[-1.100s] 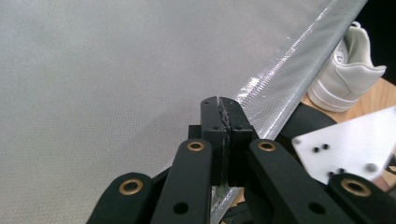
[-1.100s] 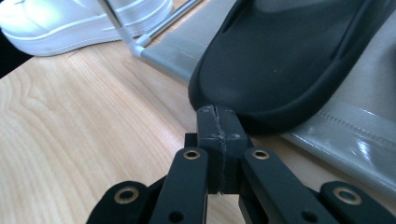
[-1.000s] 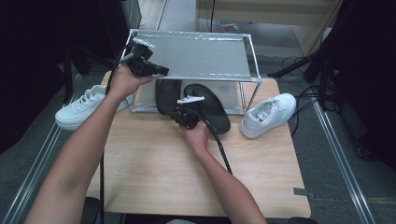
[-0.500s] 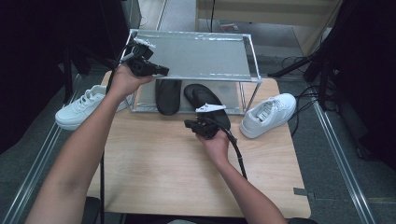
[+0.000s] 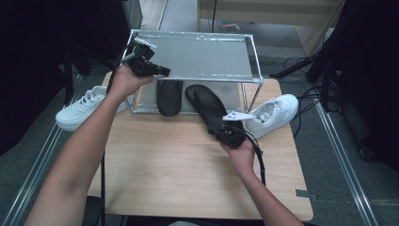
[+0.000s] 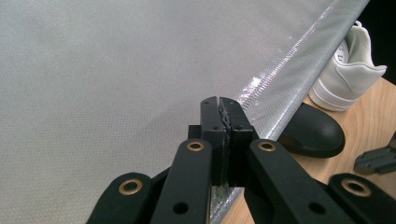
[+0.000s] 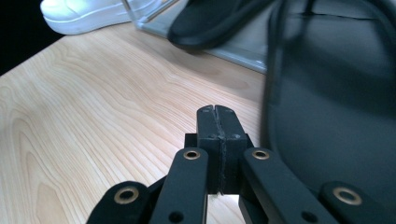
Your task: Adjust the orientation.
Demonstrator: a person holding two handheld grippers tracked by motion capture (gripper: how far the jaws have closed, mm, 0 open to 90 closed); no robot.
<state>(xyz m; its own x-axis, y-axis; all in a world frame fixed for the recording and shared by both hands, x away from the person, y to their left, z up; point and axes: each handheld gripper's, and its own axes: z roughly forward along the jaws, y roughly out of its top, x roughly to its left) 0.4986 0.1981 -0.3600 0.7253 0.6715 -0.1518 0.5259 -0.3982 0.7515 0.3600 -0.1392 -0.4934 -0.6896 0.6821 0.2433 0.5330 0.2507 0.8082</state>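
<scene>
My left gripper (image 5: 165,73) is shut and empty, held over the front left corner of a metal rack's grey top shelf (image 5: 202,56). In the left gripper view the closed jaws (image 6: 219,105) sit just above the shelf's front rim (image 6: 280,79). My right gripper (image 5: 221,132) is shut and empty, low over the wooden table (image 5: 179,160) at the heel of a black slipper (image 5: 207,106). In the right gripper view that slipper (image 7: 336,93) lies just right of the shut jaws (image 7: 215,112). A second black slipper (image 5: 169,96) lies under the rack.
One white sneaker (image 5: 80,110) lies left of the rack, partly off the table's edge. Another white sneaker (image 5: 275,113) stands at the rack's right front leg. Cables trail on the floor at the right. Bare wood spreads across the table's near half.
My right gripper has drawn back from under the rack toward the near right, along the black slipper to its heel. The left gripper has stayed at the shelf's corner.
</scene>
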